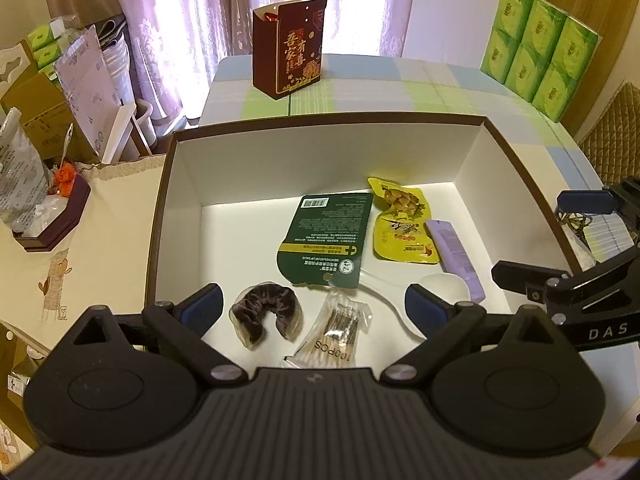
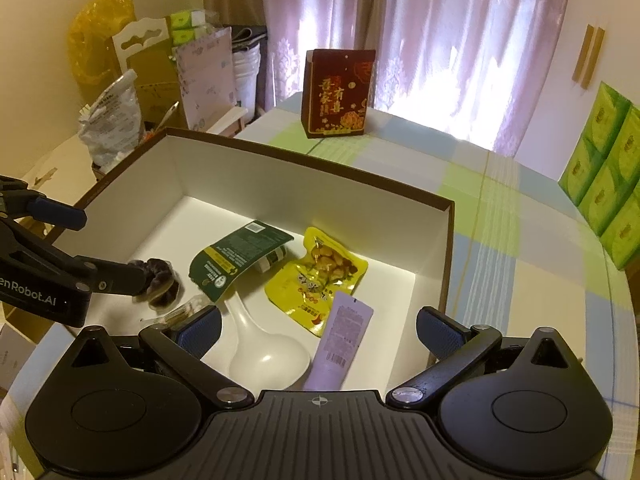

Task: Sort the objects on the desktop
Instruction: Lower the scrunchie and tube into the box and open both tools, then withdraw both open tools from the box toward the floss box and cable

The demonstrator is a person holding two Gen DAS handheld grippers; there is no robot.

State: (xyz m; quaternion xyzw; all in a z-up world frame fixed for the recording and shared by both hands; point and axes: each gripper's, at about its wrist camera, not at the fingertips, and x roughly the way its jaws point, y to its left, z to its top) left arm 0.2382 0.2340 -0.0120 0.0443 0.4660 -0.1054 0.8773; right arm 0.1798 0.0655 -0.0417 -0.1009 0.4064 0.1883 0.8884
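A: How do the two claws stand?

B: The left claw (image 1: 314,306) is spread wide and holds nothing. It hangs over the near end of the open box (image 1: 188,168), its blue pads to either side of the brown hair tie (image 1: 266,314) and the packet of cotton swabs (image 1: 334,330) without touching them. The right claw (image 2: 318,330) is just as wide and also empty. Between its pads lie the bowl of the white spoon (image 2: 266,354) and the cap end of the purple tube (image 2: 340,342).

A: Where are the things to be sorted?

B: All on the white floor of the box, which sits on the checked surface (image 2: 500,216). In the left view the hair tie and swabs lie nearest, the green card packet (image 1: 326,242) in the middle, the yellow snack pouch (image 1: 400,222) to its right, and the tube beside that, close to the right wall.

A: Which way do they point?

B: In the left view the tube's long axis runs from far-left to near-right, crimped end away from the camera. The spoon's handle slants up toward the green packet, which covers its tip, with the bowl nearest the right claw. The swab packet lies on a diagonal, far end leaning right. The green packet lies flat, barcode end toward the far wall. The snack pouch runs lengthwise from far to near.

A: Anything beyond the box?

B: A dark red gift bag (image 1: 290,46) stands upright on the far side of the surface, with stacked green tissue packs (image 1: 538,42) to the right.
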